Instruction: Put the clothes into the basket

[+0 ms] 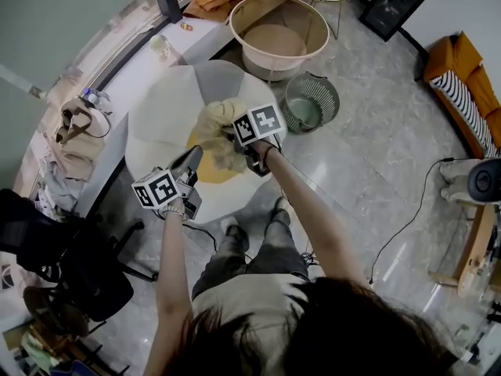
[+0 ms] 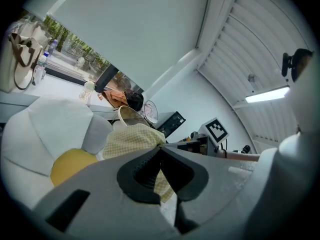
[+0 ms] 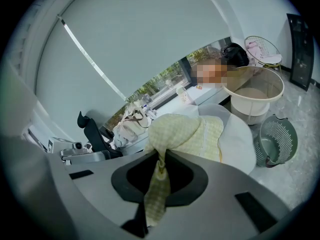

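Glossy grey floor tiles point(image 1: 376, 155) fill the right half of the head view, and a white window ledge point(image 1: 137, 65) runs along the upper left with bags piled on it. At the centre of the frame sits a flower-shaped cushion seat point(image 1: 160, 116) with white and grey petals and a yellow middle.

A pale yellow checked garment point(image 1: 219, 128) is bunched above that yellow middle and held from two sides. The right gripper point(image 3: 159, 156) is clamped on it: in the right gripper view a twisted strip of the check cloth runs straight down between the closed jaws, and the rest billows out beyond the tips. The left gripper point(image 2: 160, 148) comes in from the lower left of the head view. In the left gripper view its jaws meet at the tips with a fold of the same cloth pinched there, and more fabric shows in the gap behind.

A round beige basket point(image 1: 243, 14) on a thin wire frame stands at the top centre of the head view, beyond the cushion seat and apart from the garment. A smaller green slatted basket point(image 1: 329, 92) rests on the floor just right of the seat, close to the right gripper's marker cube point(image 1: 258, 124). An orange sofa point(image 1: 458, 77) lies along the right edge, and a black office chair point(image 1: 86, 272) stands at lower left.
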Available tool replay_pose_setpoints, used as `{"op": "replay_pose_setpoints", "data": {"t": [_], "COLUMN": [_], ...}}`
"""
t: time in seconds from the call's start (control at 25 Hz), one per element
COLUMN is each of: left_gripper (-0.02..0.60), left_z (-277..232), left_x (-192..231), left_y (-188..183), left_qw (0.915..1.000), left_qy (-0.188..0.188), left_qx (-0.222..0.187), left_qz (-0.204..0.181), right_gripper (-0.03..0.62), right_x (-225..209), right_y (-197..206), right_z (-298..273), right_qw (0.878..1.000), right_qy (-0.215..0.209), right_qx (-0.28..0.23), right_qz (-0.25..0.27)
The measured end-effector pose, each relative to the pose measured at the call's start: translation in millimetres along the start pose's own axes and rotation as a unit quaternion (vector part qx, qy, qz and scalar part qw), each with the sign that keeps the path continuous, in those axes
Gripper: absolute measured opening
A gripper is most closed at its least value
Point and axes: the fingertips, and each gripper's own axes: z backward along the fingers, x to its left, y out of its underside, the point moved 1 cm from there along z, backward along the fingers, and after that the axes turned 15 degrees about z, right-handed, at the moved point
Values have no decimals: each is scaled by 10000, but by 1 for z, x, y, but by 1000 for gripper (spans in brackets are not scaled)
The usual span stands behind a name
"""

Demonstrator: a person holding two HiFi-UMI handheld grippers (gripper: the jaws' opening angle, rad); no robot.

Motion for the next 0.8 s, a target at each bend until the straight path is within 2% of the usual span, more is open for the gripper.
{"op": "replay_pose_setpoints", "data": {"t": [0.48, 0.8], "left_gripper": [11, 11], "left_z": [-76, -130], "left_x": [-56, -91], "left_y": [41, 60], "left_qw": [9997, 9986], "left_qy": [203, 335], "left_qx": [155, 372], "left_qz": [-57, -166], "right_gripper": [37, 36], "right_x": [-72, -124], "right_y": [27, 31], "right_z": [70, 110], "right_qw": [9995, 9989], "right_qy": [206, 313], "right_qx": [-86, -214], "right_qz": [-209, -291]}}
